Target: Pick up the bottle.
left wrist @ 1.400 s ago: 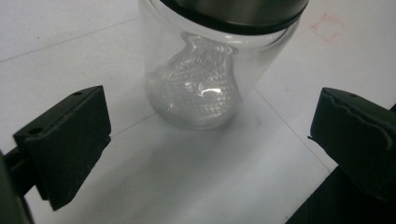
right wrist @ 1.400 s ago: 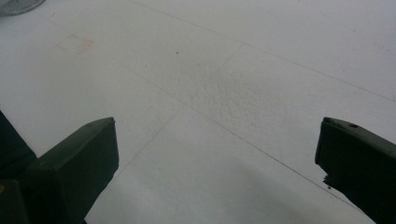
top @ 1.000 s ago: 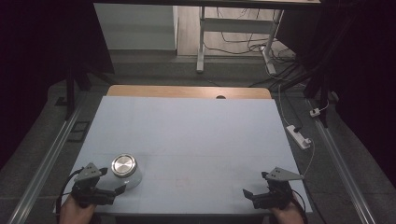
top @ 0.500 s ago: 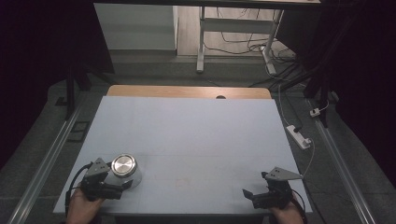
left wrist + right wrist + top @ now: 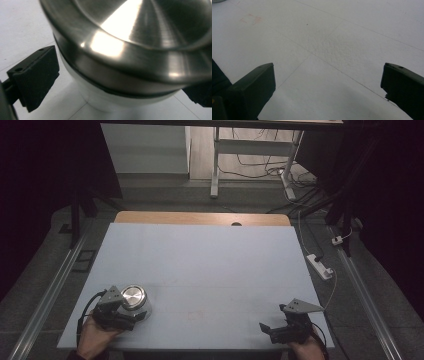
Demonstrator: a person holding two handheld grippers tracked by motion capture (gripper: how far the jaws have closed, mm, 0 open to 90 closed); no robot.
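Steel lid [image 5: 140,37] looks slick, so left gripper [image 5: 131,314], fingers [image 5: 35,75] apart, should clamp the jar's [image 5: 136,302] white wall near the tabletop's [image 5: 210,265] front-left corner.

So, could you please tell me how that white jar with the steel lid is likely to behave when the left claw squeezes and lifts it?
The jar looks rigid, so it should not give under the left claw. Its smooth, curved white wall may slip or twist between the flat pads. The polished steel lid overhangs the wall and might catch the pads if it slides.
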